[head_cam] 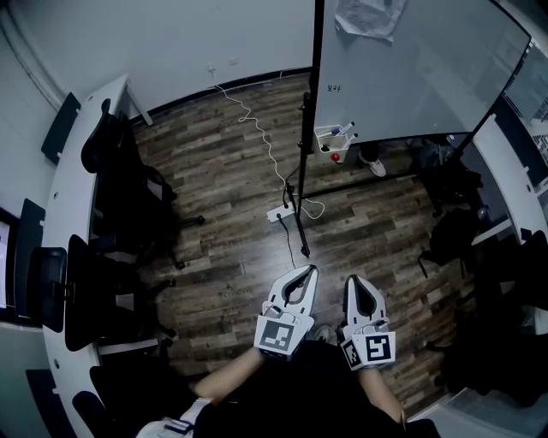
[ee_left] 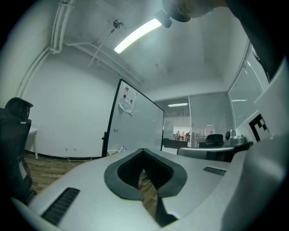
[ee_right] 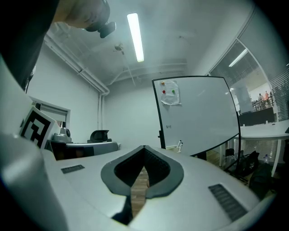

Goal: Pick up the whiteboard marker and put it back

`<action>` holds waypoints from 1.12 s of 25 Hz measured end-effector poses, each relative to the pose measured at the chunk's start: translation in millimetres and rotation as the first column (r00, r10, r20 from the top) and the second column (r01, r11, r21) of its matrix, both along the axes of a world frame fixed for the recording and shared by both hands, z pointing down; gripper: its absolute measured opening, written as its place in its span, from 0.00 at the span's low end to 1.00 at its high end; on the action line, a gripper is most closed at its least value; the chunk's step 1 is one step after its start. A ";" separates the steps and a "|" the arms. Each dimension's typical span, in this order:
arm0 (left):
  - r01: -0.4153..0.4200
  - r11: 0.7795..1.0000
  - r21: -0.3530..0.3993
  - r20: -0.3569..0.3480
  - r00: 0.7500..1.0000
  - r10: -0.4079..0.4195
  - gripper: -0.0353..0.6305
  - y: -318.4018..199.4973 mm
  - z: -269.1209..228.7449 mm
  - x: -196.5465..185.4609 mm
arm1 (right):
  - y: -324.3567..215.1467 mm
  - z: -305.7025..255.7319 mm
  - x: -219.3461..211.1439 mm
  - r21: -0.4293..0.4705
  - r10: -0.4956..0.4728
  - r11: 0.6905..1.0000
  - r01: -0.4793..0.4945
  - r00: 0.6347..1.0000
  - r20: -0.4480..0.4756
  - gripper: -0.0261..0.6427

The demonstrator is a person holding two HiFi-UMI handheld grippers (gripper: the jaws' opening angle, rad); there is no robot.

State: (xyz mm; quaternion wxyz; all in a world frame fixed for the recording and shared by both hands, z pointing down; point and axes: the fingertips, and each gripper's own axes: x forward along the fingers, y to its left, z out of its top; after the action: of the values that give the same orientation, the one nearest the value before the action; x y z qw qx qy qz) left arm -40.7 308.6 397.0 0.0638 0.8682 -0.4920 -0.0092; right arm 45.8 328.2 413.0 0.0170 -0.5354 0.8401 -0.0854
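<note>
Both grippers are held side by side, low and near, over the wooden floor (head_cam: 223, 171), pointed level toward the far side of the room. The left gripper (head_cam: 308, 270) is seen with its jaws pressed together at the tips, and nothing is caught between them; only floor shows through the rounded gap behind the tips. The right gripper (head_cam: 352, 281) is likewise closed and empty.

The whiteboard marker (head_cam: 344, 129) is not held. It is stood with others in a small white holder (head_cam: 328, 141) fixed at the lower left corner of the whiteboard (head_cam: 411, 68), far ahead and slightly right of the grippers, well apart from both. A sheet of paper (head_cam: 368, 17) is pinned near the top of the board.

A power strip (head_cam: 281, 213) is laid on the floor between the grippers and the board's stand, and a white cable (head_cam: 257, 128) is run from it toward the far wall. Black office chairs (head_cam: 120, 184) are drawn up to a curved white desk (head_cam: 73, 171) on the left.
</note>
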 end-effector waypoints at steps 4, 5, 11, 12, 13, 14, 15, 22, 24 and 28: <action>-0.002 1.000 -0.014 0.029 1.000 0.003 0.06 -3.7 3.9 -10.9 | 0.6 2.8 -9.6 -0.012 -0.001 1.000 0.001 1.000 -0.003 0.06; -0.001 1.000 -0.015 0.030 1.000 0.002 0.06 -5.2 4.7 -14.3 | -0.1 3.6 -12.1 -0.013 0.000 1.000 0.000 1.000 -0.002 0.06; -0.006 1.000 -0.004 0.013 1.000 0.006 0.06 -7.2 7.1 -33.5 | -3.0 5.6 -29.1 -0.016 0.019 1.000 -0.019 1.000 0.003 0.06; -0.013 1.000 -0.002 0.009 1.000 0.013 0.06 -6.6 8.3 -35.9 | -3.4 6.2 -32.0 -0.017 0.026 1.000 -0.026 1.000 0.003 0.06; -0.022 1.000 0.000 0.008 1.000 0.022 0.06 -5.8 8.5 -37.7 | -3.7 7.0 -34.6 -0.019 0.034 0.999 -0.034 0.999 0.002 0.06; -0.033 0.999 0.003 0.008 0.999 0.033 0.06 -4.9 7.8 -39.1 | -3.7 7.4 -37.0 -0.020 0.043 0.999 -0.043 0.999 0.001 0.06; -0.044 0.999 0.007 0.008 0.999 0.044 0.06 -3.7 6.6 -40.4 | -3.4 7.3 -39.5 -0.020 0.052 0.998 -0.052 0.999 -0.001 0.06; -0.098 0.995 0.001 -0.014 0.995 0.098 0.06 -1.8 8.7 -49.4 | -1.2 6.7 -49.4 -0.012 0.106 0.994 -0.106 0.994 -0.014 0.06; -0.105 0.994 -0.002 -0.023 0.994 0.105 0.06 -2.3 9.4 -51.2 | -0.6 6.5 -48.7 -0.015 0.117 0.993 -0.117 0.993 -0.015 0.06; -0.100 0.995 -0.017 -0.026 0.995 0.100 0.06 -6.3 12.5 -58.3 | -4.4 5.8 -48.9 -0.015 0.130 0.991 -0.130 0.991 -0.011 0.06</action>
State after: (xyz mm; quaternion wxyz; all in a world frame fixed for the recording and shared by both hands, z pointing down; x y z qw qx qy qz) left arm -99.0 302.4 409.5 0.0784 0.8909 -0.4471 -0.0121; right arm -3.2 323.8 418.9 0.0142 -0.5895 0.8029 -0.0879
